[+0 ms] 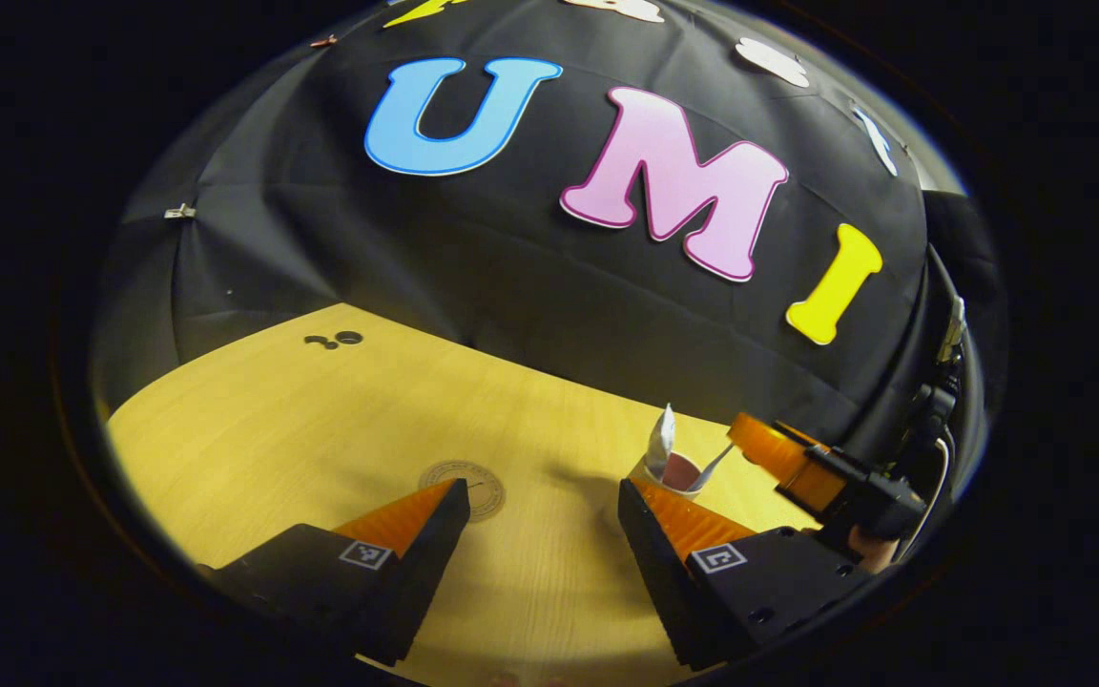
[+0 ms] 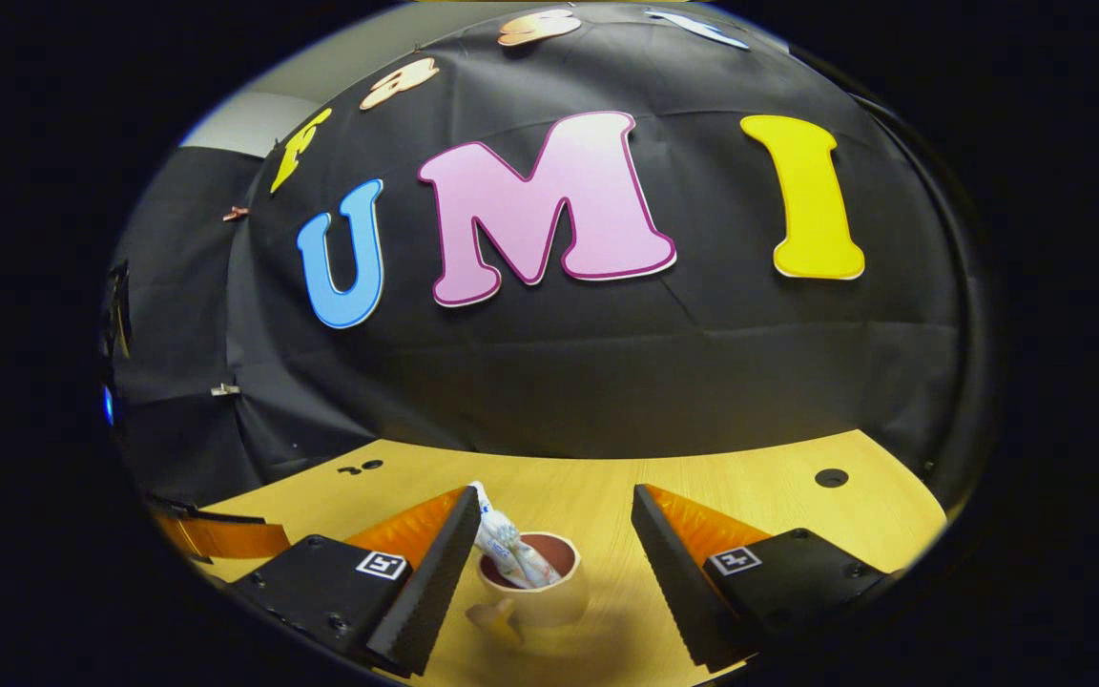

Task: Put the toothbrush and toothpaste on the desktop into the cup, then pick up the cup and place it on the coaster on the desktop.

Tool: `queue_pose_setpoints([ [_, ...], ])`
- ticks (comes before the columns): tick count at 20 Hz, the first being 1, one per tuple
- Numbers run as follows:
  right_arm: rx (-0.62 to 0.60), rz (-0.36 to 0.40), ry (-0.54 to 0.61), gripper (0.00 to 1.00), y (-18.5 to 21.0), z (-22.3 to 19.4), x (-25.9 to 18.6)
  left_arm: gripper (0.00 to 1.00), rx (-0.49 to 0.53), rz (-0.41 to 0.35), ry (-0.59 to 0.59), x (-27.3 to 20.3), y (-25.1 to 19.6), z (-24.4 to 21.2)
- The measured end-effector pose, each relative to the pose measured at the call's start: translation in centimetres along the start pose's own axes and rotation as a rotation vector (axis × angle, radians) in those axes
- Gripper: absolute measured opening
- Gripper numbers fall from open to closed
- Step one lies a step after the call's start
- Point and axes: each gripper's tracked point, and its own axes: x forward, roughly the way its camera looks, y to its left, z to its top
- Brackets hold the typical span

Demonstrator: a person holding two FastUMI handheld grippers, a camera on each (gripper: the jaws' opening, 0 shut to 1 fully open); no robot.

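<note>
Right gripper (image 2: pixel 549 572) is spread wide above the bench (image 2: pixel 750 496), its fingers on either side of the cup (image 2: pixel 535 587) without touching it. Toothpaste (image 2: pixel 502 544) leans inside the cup against its far left rim. Left gripper (image 1: pixel 540 534) is also spread and holds nothing; the round coaster (image 1: pixel 464 487) lies on the bench between its fingers, with the cup just beyond its right finger.

toothpaste (image 2: pixel 500 541) in cup (image 2: pixel 549 592), on desktop (image 2: pixel 750 496)
</note>
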Motion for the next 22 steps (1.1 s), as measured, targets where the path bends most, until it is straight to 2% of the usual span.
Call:
queue_pose_setpoints([
  [5, 0.04, -0.032, 0.127, 0.98, 0.9, -0.4, -0.4, 0.98, -0.036, 0.04, -0.016, -3.0, 1.6, 1.1],
  [6, 0.042, -0.048, 0.149, 0.98, 0.9, -0.3, -0.5, 0.92, -0.049, 0.031, -0.013, -3.5, 1.7, 1.2],
  [7, 0.05, -0.055, 0.165, 0.98, 1.1, 0.0, -0.6, 0.98, -0.057, 0.028, -0.011, -3.9, 2.0, 1.1],
  [11, 0.105, -0.056, 0.246, 0.98, 2.7, 0.6, -0.8, 0.98, -0.065, 0.025, -0.018, -5.3, 3.4, 1.2],
  [12, 0.113, -0.051, 0.273, 0.91, 3.2, 0.6, -0.9, 0.92, -0.069, 0.028, -0.02, -5.7, 3.9, 1.3],
  [13, 0.112, -0.045, 0.295, 0.91, 3.5, 0.6, -0.9, 0.98, -0.076, 0.034, -0.023, -6.1, 4.4, 1.3],
  [14, 0.109, -0.043, 0.325, 0.97, 3.9, 0.3, -1.0, 0.98, -0.087, 0.041, -0.027, -6.6, 5.1, 1.3],
  [19, 0.099, -0.027, 0.527, 0.98, 5.1, -2.3, -1.9, 0.98, -0.152, 0.098, -0.046, -8.5, 8.3, 1.1],
  [20, 0.117, -0.028, 0.579, 0.91, 5.1, -3.1, -2.1, 0.98, -0.16, 0.112, -0.05, -8.9, 9.0, 1.1],
  [21, 0.139, -0.032, 0.628, 0.91, 5.1, -4.0, -2.4, 0.98, -0.168, 0.129, -0.053, -9.4, 9.8, 1.0],
  [22, 0.151, -0.038, 0.675, 0.98, 5.0, -4.7, -2.6, 0.98, -0.177, 0.143, -0.056, -9.9, 10.6, 0.9],
])
